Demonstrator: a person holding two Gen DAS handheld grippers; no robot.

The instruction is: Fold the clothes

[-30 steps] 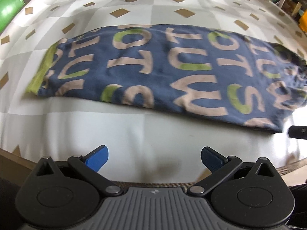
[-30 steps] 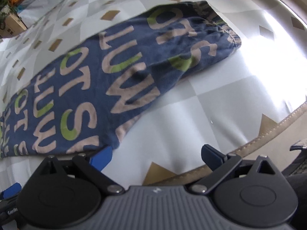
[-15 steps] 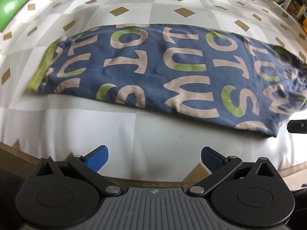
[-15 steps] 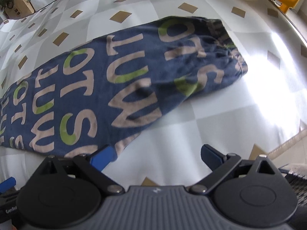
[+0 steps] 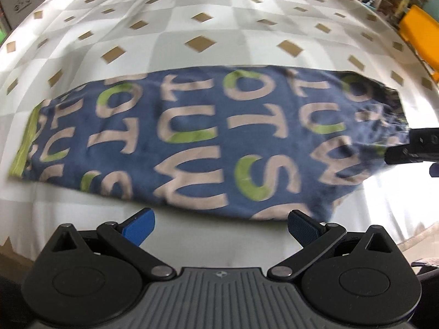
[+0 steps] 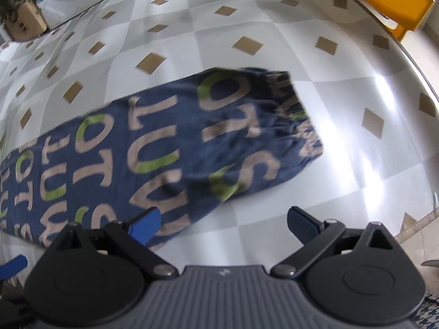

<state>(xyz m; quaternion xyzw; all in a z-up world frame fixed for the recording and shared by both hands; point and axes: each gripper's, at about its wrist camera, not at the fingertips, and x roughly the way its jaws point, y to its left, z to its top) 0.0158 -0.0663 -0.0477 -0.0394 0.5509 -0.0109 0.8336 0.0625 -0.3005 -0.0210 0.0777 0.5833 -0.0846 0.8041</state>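
A long, folded navy-blue garment printed with big beige and lime letters, "O", "T", "U", "S", "M", is lying flat across the grey-and-white checked tablecloth with tan diamonds. The left gripper is hovering spread wide at its near edge; the right gripper is gaping empty at its bunched end.

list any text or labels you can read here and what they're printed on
Blue garment: large tan and green letters all over; "O", "T", "U", "S" and "M" or "W" can be made out, upside down and blurred, so no whole word is certain.
Left gripper body: a small embossed emblem, no readable text.
Right gripper body: the same, unreadable.
Cardboard box at far left: dark marks too small to read.
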